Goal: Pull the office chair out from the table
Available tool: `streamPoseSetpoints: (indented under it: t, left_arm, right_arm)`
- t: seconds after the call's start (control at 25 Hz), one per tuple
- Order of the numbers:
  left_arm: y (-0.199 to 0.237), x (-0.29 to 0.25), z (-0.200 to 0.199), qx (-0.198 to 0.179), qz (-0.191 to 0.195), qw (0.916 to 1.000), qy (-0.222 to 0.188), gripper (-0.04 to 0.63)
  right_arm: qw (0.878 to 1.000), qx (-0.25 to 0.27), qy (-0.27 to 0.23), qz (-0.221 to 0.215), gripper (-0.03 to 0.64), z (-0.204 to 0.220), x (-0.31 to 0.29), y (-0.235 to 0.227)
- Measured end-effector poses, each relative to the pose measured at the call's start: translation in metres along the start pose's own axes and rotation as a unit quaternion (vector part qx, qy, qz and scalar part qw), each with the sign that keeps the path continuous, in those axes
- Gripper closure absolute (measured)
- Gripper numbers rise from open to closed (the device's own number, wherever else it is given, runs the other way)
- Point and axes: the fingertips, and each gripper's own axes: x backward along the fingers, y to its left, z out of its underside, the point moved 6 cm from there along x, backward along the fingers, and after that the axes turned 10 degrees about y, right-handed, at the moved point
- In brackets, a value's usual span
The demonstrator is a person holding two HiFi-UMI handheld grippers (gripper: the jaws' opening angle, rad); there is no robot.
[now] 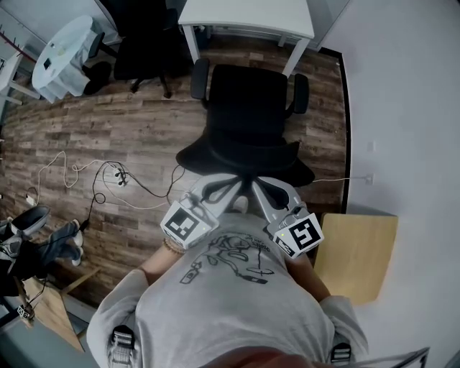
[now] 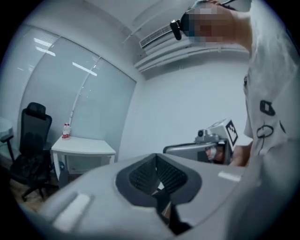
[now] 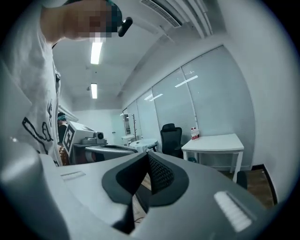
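Flooring of brown wood planks (image 1: 144, 129) fills most of the head view, with a white wall (image 1: 402, 108) running down its right side. At the far end stands a white bench (image 1: 248, 18), and the black office chair (image 1: 248, 108) is drawn up close to it. The chair's seat faces the bench, its armrests are just short of the bench's near edge, and its backrest is turned toward the person. A second black chair (image 1: 144, 43) stands left of the bench, with a round white table (image 1: 65, 50) farther left. A light wooden surface (image 1: 359, 255) sits against the wall at the right. The person's grey printed shirt (image 1: 237, 302) fills the bottom of the view. The left tongs (image 2: 157, 174) and the right tongs (image 3: 146, 174) are held side by side in front of the chest, near the backrest, and neither touches the chair. Each pair has its pads pressed together with nothing between them. Thin cables (image 1: 108, 176) trail over the floor at the left. Small bottles (image 2: 66, 131) stand at one corner of the bench.
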Motion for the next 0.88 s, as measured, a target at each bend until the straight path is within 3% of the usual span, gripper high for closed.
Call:
streamPoseSetpoints:
  t: [0.88]
  left_arm:
    - [0.01,-0.003,-0.017,0.006,-0.006,0.9999,-0.01,0.594]
  right_arm:
    - [1.0,0.007,-0.015,-0.008,0.611,-0.021,-0.007,-0.006]
